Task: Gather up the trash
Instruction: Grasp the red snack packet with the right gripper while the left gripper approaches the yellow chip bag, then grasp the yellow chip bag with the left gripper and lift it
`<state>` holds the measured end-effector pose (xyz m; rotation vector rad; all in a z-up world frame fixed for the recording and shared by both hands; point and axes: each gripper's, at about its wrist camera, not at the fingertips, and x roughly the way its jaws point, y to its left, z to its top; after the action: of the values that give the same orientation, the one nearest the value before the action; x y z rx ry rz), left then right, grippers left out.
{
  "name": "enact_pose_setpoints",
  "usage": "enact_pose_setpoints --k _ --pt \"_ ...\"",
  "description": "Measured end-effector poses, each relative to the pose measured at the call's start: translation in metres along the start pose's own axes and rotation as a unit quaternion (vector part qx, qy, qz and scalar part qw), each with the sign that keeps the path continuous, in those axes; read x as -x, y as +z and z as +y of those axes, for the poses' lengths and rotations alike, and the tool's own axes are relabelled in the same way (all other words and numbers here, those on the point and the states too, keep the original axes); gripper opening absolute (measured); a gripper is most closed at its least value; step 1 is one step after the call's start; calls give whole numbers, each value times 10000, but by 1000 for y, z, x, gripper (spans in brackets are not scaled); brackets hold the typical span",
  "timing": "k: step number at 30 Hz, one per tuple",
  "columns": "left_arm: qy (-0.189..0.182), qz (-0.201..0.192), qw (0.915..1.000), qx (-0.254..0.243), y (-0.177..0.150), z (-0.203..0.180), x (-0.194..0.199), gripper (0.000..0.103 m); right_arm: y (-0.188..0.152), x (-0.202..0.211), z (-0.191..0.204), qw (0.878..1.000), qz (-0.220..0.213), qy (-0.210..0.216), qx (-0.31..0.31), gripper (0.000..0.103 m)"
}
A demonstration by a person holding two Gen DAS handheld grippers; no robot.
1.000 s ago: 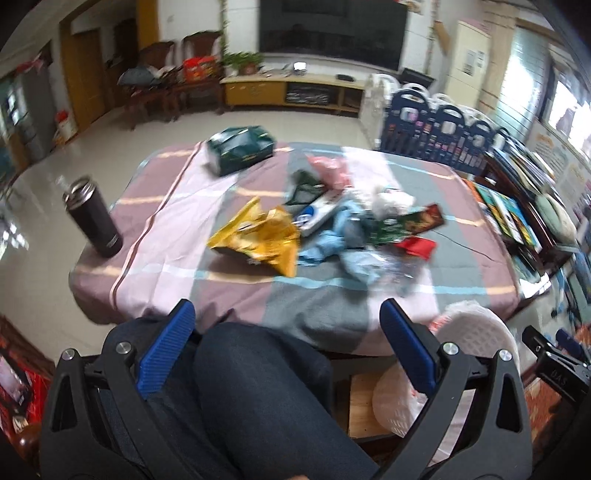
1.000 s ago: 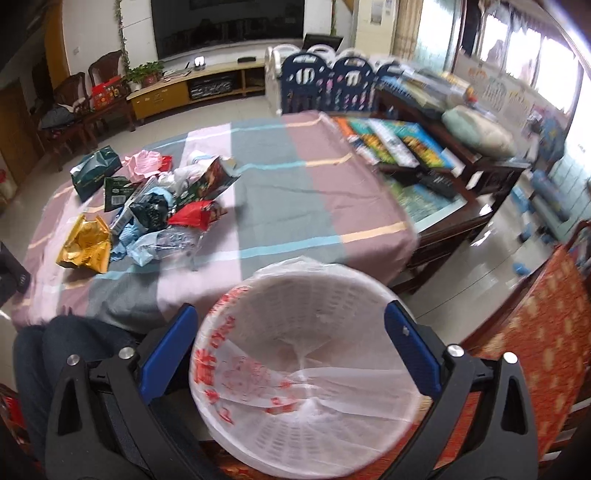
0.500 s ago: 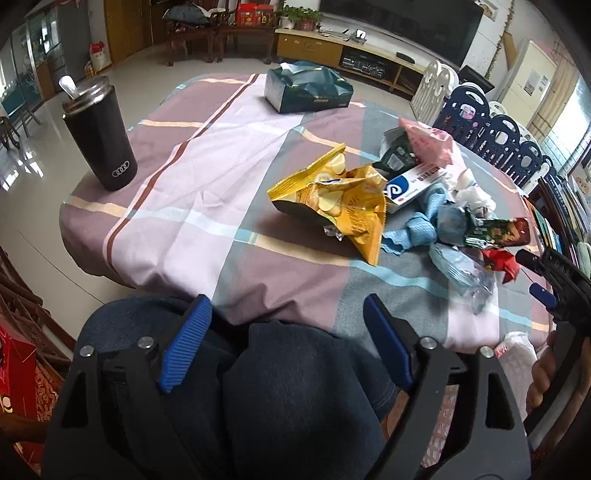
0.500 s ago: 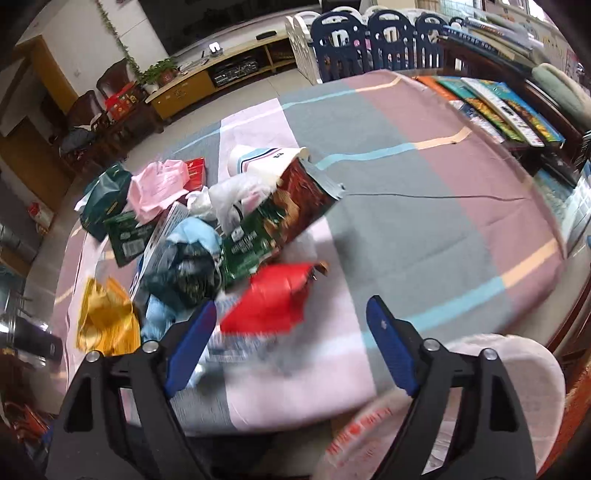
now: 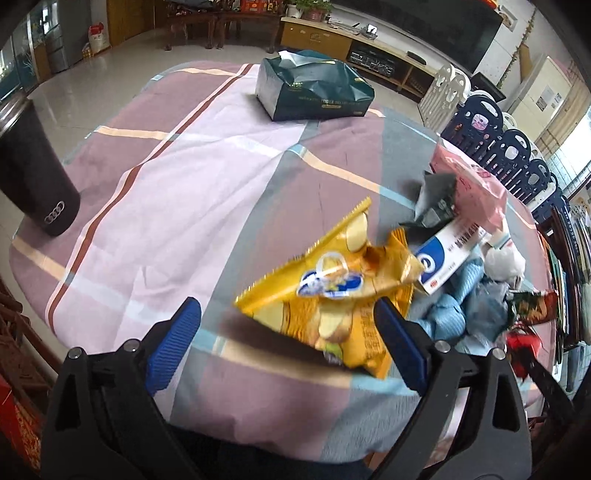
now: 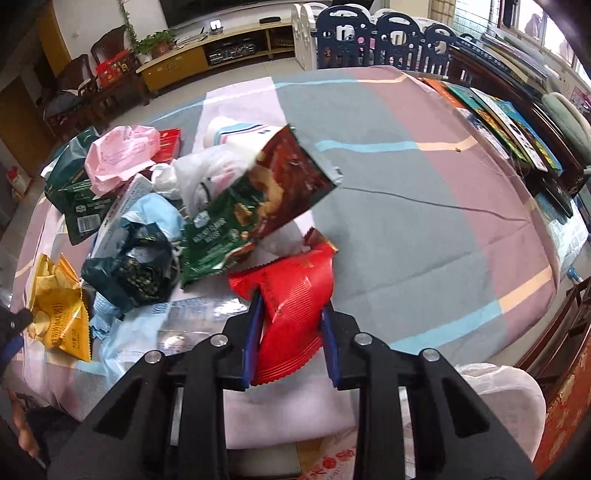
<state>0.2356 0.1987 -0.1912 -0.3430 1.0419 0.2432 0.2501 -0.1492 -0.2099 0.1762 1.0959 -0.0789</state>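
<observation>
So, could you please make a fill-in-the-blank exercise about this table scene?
1. The right gripper is shut on a crinkled ____ foil wrapper.
2. The open left gripper hovers over a ____ chip bag.
3. The black tumbler stands ____ on the striped tablecloth.

Missing words: red; yellow; upright

A home living room: television (image 5: 436, 33) over a low cabinet (image 5: 354, 40), wooden chairs (image 6: 79, 85).

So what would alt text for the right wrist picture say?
The right gripper, its jaws just closing, pinches a red wrapper at the near edge of a striped tablecloth. More crumpled snack bags lie heaped to its left.
</observation>
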Motion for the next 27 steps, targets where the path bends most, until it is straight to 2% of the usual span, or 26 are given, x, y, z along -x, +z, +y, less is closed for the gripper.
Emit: enact_pose_setpoints --k 9,19,22,25,26,27 --pt "-65 27 9979 -643 1 -25 -8 94 -20 19 -33 9996 -104 -190 -180 29" --pt "93 142 9966 -804 0 -28 -14 94 -30 41 -37 9995 -208 -99 -220 29" --pt "73 310 9962 -806 2 -29 -22 94 -31 42 -30 9997 -200 -70 -151 29" --pt "-73 647 9946 -810 4 -30 -37 94 -31 41 -21 9998 -180 -68 -40 29" --pt "-147 771 9939 -777 5 -29 -42 91 -31 40 -19 9998 -169 -66 -11 29" --pt "-230 843 9935 -725 5 -28 -45 83 -31 40 -17 9999 -162 -58 9 29"
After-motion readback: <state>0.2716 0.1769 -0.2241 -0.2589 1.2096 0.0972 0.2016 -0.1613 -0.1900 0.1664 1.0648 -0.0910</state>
